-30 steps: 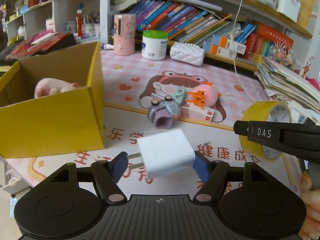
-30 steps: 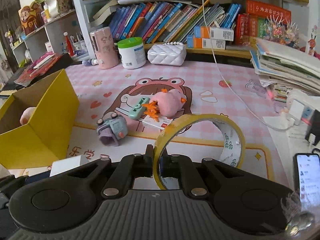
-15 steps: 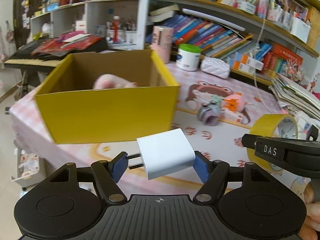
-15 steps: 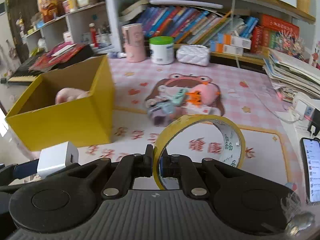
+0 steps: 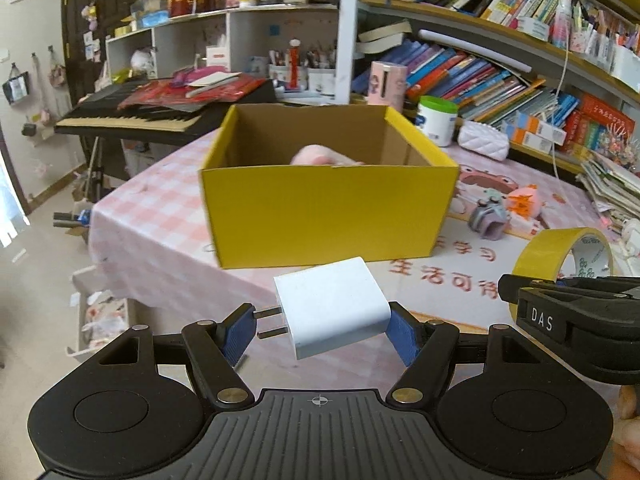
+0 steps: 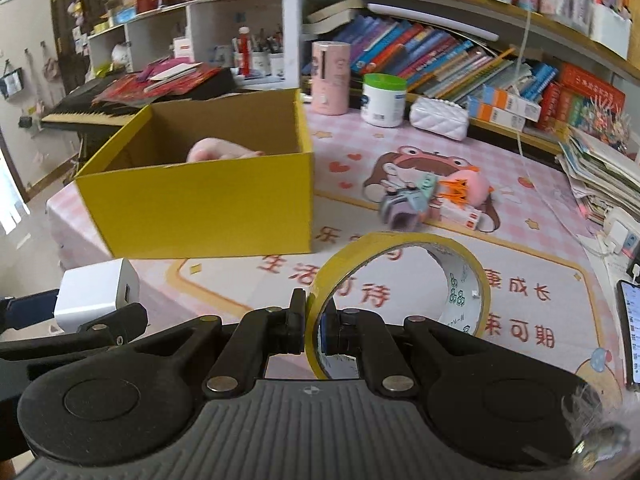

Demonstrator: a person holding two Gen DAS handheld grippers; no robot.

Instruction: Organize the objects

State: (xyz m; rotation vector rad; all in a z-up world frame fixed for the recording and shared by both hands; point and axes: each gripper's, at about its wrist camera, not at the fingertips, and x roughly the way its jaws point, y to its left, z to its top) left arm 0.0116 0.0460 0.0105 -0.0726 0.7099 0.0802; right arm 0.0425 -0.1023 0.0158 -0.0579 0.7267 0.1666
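The left hand-held gripper (image 5: 322, 330) pinches a white charger (image 5: 332, 306) before the yellow box (image 5: 328, 216); the right hand-held gripper (image 6: 312, 328) clamps a tape roll (image 6: 404, 280) above the pink tabletop (image 6: 460, 264), box near its left edge

A child's home study room: crammed bookshelves (image 5: 480, 68) upper right, keyboard piano (image 5: 132, 120) left, cartoon desk mat (image 6: 420, 272).
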